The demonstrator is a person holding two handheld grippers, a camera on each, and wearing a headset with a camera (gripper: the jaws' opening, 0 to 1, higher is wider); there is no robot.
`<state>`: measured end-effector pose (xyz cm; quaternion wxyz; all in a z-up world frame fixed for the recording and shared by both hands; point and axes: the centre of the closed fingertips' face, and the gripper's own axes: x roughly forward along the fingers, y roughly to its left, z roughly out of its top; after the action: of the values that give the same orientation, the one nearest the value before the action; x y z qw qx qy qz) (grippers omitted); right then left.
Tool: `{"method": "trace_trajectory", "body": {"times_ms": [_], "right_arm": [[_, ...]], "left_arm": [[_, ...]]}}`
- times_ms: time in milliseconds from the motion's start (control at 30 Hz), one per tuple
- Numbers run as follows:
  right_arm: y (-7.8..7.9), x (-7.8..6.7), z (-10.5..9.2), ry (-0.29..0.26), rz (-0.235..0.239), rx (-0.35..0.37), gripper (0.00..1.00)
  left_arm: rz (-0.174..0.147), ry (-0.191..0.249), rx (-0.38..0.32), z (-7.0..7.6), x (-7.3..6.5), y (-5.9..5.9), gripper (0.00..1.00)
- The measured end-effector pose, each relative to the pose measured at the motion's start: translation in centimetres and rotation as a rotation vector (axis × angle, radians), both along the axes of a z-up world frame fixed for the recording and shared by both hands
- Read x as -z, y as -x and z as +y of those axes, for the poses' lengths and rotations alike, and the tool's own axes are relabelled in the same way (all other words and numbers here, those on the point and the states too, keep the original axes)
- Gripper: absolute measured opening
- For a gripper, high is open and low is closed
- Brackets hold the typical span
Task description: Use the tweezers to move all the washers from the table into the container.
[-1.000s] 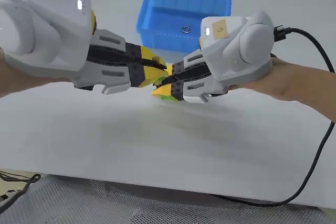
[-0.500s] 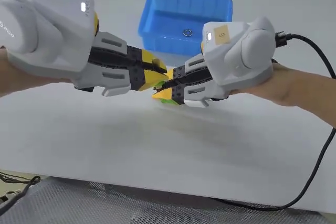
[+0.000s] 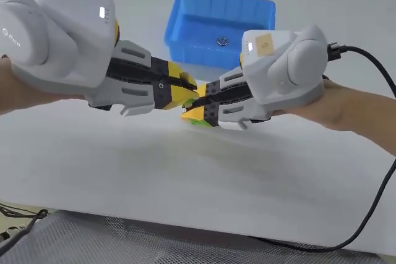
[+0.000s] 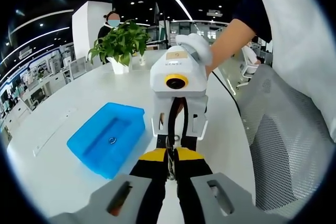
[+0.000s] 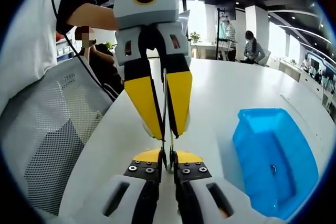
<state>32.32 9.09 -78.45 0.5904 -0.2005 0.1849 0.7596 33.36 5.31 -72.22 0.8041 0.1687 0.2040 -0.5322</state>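
Note:
My two grippers meet tip to tip above the white table (image 3: 204,177). The left gripper (image 3: 192,86) comes in from the left and the right gripper (image 3: 189,110) from the right. Thin metal tweezers (image 5: 166,103) run between both pairs of yellow fingers; in the left gripper view the tweezers (image 4: 169,162) sit pinched in my left gripper (image 4: 169,157). My right gripper (image 5: 168,157) is shut on their other end. The blue container (image 3: 219,26) stands behind the grippers with one washer (image 3: 222,42) lying in it. The same washer (image 4: 112,140) also shows from the left gripper.
A black cable (image 3: 371,85) trails from the right gripper across the table's right side. A grey mesh surface (image 3: 124,242) lies below the table's near edge. A potted plant (image 4: 119,45) stands at the table's far end, with people beyond it.
The grippers stay tip to tip on the tweezers. The whole picture has shifted slightly with the camera; nothing else has visibly moved.

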Motion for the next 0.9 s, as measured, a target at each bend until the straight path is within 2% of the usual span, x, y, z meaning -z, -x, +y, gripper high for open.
{"method": "trace_trajectory", "body": {"times_ms": [133,233,333,467,600,633,667,767,833,900], "right_arm": [[0.0,0.04,0.02,0.004,-0.003,0.003,0.1],[0.11,0.02,-0.04,0.01,-0.006,-0.002,0.11],[0.2,0.1,-0.16,0.019,-0.001,-0.005,0.18],[0.37,0.12,-0.27,0.018,-0.01,-0.013,0.14],[0.39,-0.2,-0.08,0.002,0.004,-0.003,0.12],[0.35,-0.12,-0.07,0.003,-0.009,-0.009,0.11],[0.31,-0.17,-0.04,0.001,-0.016,-0.011,0.11],[0.15,-0.18,0.01,-0.003,-0.027,-0.022,0.1],[0.17,-0.24,-0.01,-0.005,-0.034,-0.029,0.09],[0.1,-0.26,-0.03,-0.01,-0.031,-0.024,0.09]], "left_arm": [[-0.026,-0.017,0.012,-0.04,-0.03,0.11,0.07],[-0.029,-0.018,0.016,-0.27,-0.05,0.29,0.07],[-0.034,-0.025,0.021,-0.47,-0.05,0.42,0.07],[-0.026,-0.02,0.014,-0.54,-0.02,0.44,0.07],[-0.02,-0.014,0.01,-0.71,0.01,0.49,0.07],[-0.013,-0.011,0.007,-0.72,0.03,0.51,0.07],[-0.022,-0.015,0.003,-0.64,0.03,0.34,0.07],[-0.024,-0.021,0.006,-0.57,0.04,0.19,0.07],[-0.012,-0.019,0.009,-0.56,0.05,0.17,0.08],[0.024,0.009,-0.021,-0.56,0.04,-0.01,0.08]]}}
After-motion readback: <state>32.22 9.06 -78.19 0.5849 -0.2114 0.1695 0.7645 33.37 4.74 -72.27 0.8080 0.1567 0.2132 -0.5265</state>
